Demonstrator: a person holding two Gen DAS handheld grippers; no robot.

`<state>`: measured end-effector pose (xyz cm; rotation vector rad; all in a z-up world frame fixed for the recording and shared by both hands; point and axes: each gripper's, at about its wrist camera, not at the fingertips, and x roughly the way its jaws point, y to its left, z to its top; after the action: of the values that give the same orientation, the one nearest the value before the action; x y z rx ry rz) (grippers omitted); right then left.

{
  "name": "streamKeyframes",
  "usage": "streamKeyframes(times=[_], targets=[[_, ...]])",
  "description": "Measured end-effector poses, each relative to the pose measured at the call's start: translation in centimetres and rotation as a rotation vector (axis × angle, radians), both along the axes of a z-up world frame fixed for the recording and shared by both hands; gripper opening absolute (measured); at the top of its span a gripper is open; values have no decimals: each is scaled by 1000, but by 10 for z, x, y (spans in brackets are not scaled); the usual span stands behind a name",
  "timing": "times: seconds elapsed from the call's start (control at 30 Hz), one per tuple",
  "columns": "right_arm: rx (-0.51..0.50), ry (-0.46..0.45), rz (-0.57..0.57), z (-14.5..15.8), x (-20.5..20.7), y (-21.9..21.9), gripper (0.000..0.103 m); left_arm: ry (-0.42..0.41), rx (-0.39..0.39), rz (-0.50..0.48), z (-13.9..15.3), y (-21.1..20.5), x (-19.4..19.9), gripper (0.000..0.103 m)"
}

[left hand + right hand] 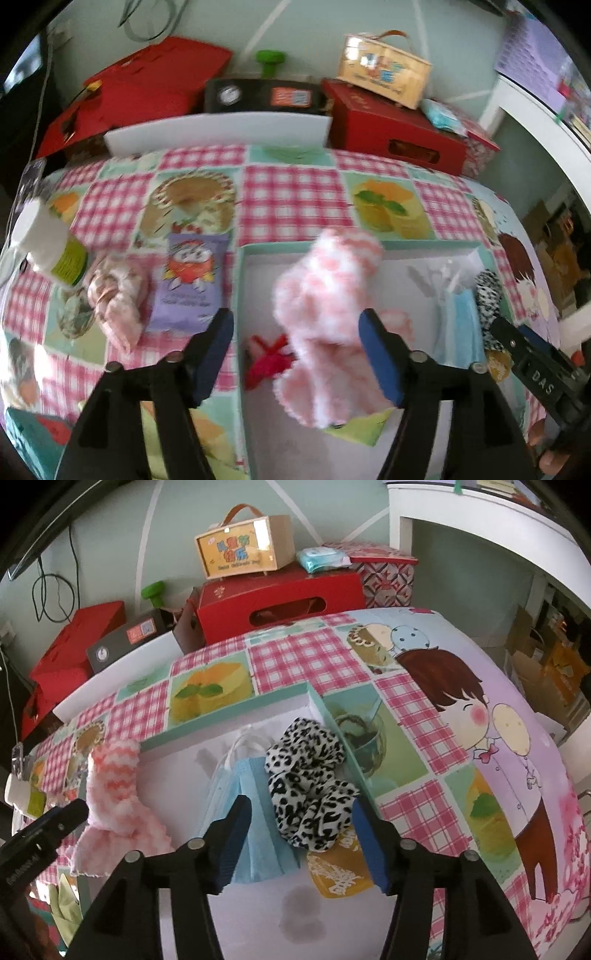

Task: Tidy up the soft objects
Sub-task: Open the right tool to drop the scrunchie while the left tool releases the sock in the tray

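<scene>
A pink-and-white fuzzy sock [332, 317] hangs against the right finger of my open left gripper [297, 332], over the white box with a teal rim [362, 245]; whether it is held I cannot tell. It also shows in the right wrist view [118, 797]. In the box lie a red yarn piece [267, 360], a blue face mask [251, 805], a leopard-print scrunchie [306, 779] and an orange packet [338, 867]. My right gripper [299, 830] is open just above the scrunchie. A pink scrunchie [116, 295] lies on the tablecloth left of the box.
A purple snack packet [190, 280] and a white bottle with a green label [48, 243] lie left of the box. Red boxes [391, 129], a black box [258, 96] and a small case with a handle [243, 546] line the far table edge.
</scene>
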<state>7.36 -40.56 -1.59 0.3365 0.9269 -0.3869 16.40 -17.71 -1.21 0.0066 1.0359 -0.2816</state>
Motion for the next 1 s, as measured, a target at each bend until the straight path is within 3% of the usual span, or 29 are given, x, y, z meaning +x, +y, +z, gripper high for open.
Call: streamKeyframes(times=[0.13,0.23,0.3,0.37,1.0], targets=[[0,1,24,-1,3,7,73,27,-2,64,-4,18,5,73],[-3,-8,51,2,5,14,75,17,16,94,-3,26,5,74],[-10,-22,58,4,6,19,78,6,8,115,-2,32,5,84],[-17,-51,62,8,6,23,103,-4,-5,130,-2,36,5,96],[-37,-96,49,12,9,30,103,-13,-98,160,-2,54,7,98]])
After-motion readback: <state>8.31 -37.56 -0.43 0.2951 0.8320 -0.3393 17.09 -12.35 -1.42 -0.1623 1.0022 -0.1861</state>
